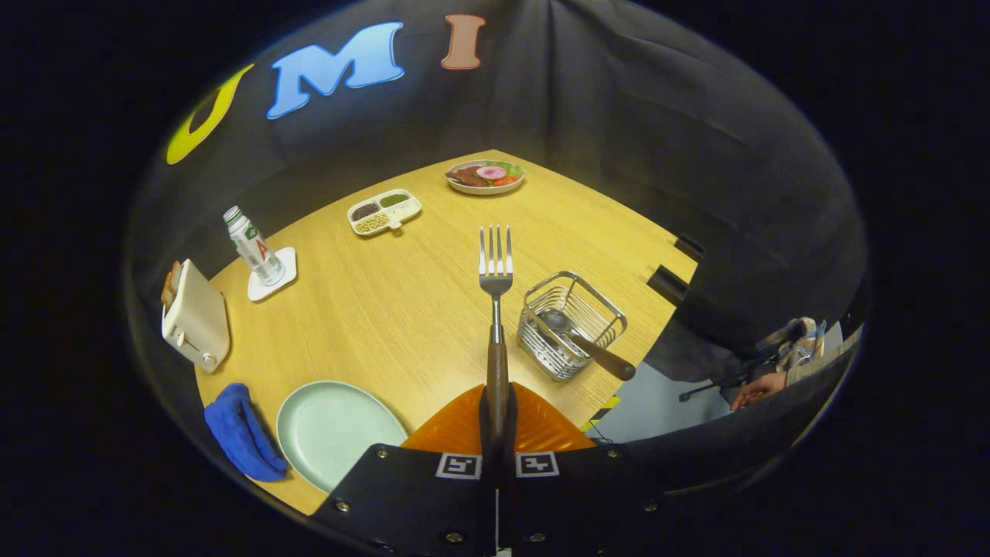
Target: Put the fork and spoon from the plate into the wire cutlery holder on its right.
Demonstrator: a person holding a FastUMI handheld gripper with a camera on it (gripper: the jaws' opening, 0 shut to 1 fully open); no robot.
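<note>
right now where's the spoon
In the gripper view the spoon already stands slanted in the wire cutlery holder, right of the fork that the gripper is shut on.

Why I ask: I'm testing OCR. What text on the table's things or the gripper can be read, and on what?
On the bottle: a label, too small and blurred to read.
On the gripper, shut on the fork: two square coded markers, patterns, no words.
On the toaster, plate and holder: none.
</note>
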